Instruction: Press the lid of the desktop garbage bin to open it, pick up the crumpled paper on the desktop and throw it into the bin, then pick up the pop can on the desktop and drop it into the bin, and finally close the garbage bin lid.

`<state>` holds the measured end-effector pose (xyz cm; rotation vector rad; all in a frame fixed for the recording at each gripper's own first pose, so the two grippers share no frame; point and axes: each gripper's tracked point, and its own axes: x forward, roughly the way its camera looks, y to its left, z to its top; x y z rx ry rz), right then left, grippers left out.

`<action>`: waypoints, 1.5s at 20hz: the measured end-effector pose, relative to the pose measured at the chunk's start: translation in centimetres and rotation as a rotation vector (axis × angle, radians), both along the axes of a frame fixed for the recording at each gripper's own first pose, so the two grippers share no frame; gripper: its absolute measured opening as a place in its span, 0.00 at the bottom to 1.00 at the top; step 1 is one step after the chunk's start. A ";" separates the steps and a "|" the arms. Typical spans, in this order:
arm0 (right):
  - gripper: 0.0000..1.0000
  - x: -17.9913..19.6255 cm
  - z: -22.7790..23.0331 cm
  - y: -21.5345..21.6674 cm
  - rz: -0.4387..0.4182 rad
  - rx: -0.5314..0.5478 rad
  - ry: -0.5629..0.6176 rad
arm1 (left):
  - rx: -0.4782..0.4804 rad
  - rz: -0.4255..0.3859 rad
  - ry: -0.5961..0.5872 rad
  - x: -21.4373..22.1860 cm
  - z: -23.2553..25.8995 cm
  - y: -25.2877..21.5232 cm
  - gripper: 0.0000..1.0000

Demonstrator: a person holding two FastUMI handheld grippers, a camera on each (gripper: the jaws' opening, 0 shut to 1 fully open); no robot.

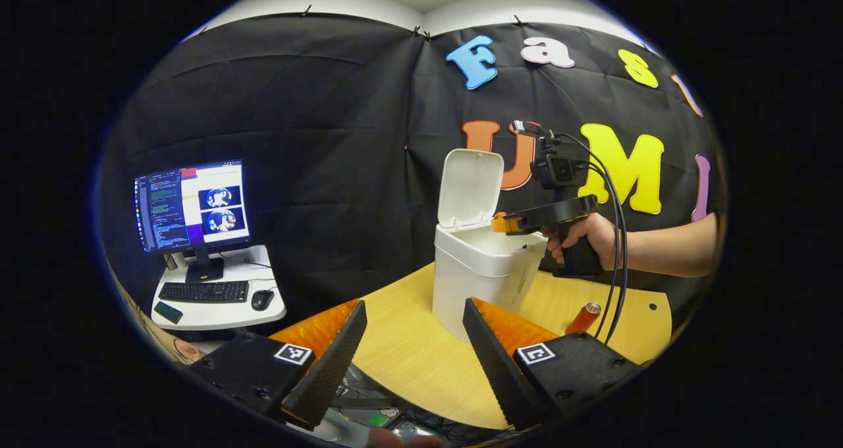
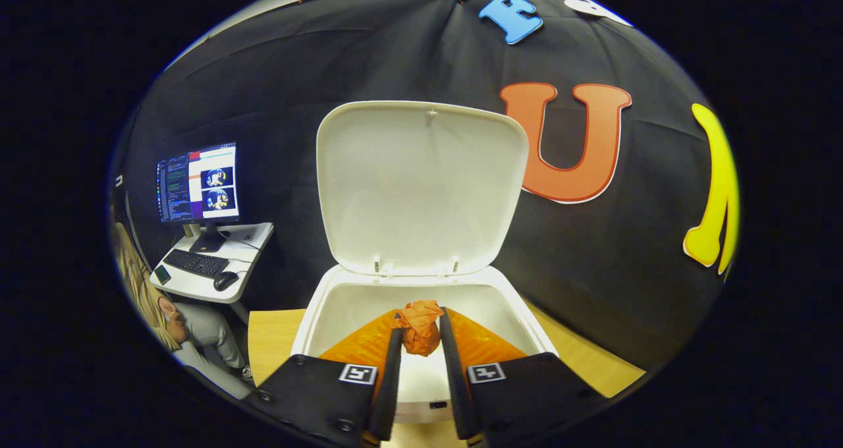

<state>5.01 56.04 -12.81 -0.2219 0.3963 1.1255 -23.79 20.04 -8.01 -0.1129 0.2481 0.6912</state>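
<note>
The white bin point(image 1: 484, 270) stands on the wooden worktop point(image 1: 408, 356) with its lid point(image 1: 469, 188) tipped up and back. In the right gripper view the bin point(image 2: 342, 303) is wide open, and what shows of its inside looks white and bare. The right hand-held gripper point(image 2: 420, 333) hangs just above the opening, and its two fingers squeeze a ball of orange crumpled paper point(image 2: 419, 326) between them. In the left gripper view this same hand-held gripper point(image 1: 504, 224) reaches over the bin's rim, held by a hand point(image 1: 589, 237). The paper is too small to make out there. The left hand-held gripper point(image 1: 411, 349) is spread wide and holds nothing. The red pop can point(image 1: 584, 317) lies on the worktop just right of the bin, partly hidden behind the left gripper's finger. The bottom of the bin is hidden by its walls.
</note>
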 end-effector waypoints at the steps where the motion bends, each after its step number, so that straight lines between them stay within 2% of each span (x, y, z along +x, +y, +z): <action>1: 0.45 0.1 -0.1 0.0 -0.001 -0.001 -0.012 | 0.003 -0.003 0.004 0.1 0.0 -0.3 0.97; 2: 0.48 0.2 -0.1 0.1 -0.006 -0.002 -0.022 | 0.006 -0.010 0.009 0.2 -0.1 -0.4 0.97; 3: 0.43 0.1 -0.1 0.1 -0.007 0.001 -0.023 | 0.012 -0.020 0.013 0.3 0.0 -0.7 0.97; 4: 0.48 0.2 0.0 0.2 -0.009 0.002 -0.017 | 0.019 -0.032 0.012 0.6 0.2 -0.9 0.97; 6: 0.89 -0.4 0.0 -0.7 -0.007 0.010 0.006 | 0.023 -0.057 0.009 1.2 0.2 -1.3 0.97; 9: 0.89 -0.5 1.2 -2.7 -0.027 0.055 0.030 | 0.034 -0.101 0.011 2.0 0.3 -2.0 0.97; 12: 0.89 -0.9 3.8 -6.6 -0.061 0.122 0.028 | 0.041 -0.172 -0.003 3.9 0.4 -3.2 0.97; 15: 0.89 -1.4 6.6 -12.8 -0.115 0.199 0.008 | 0.026 -0.289 -0.040 6.7 -0.3 -5.3 0.97; 18: 0.90 -1.2 8.5 -20.7 -0.218 0.236 -0.013 | -0.010 -0.385 -0.046 9.6 -2.0 -7.4 0.97; 22: 0.90 -1.0 7.9 -32.5 -0.362 0.193 -0.091 | -0.044 -0.509 -0.026 14.1 -5.7 -11.1 0.97; 25: 0.90 -1.7 5.6 -41.1 -0.477 0.129 -0.105 | -0.069 -0.607 0.008 17.1 -9.1 -15.3 0.98; 30: 0.90 -3.4 2.0 -51.5 -0.638 0.034 -0.072 | -0.111 -0.708 0.044 21.7 -13.8 -21.5 0.98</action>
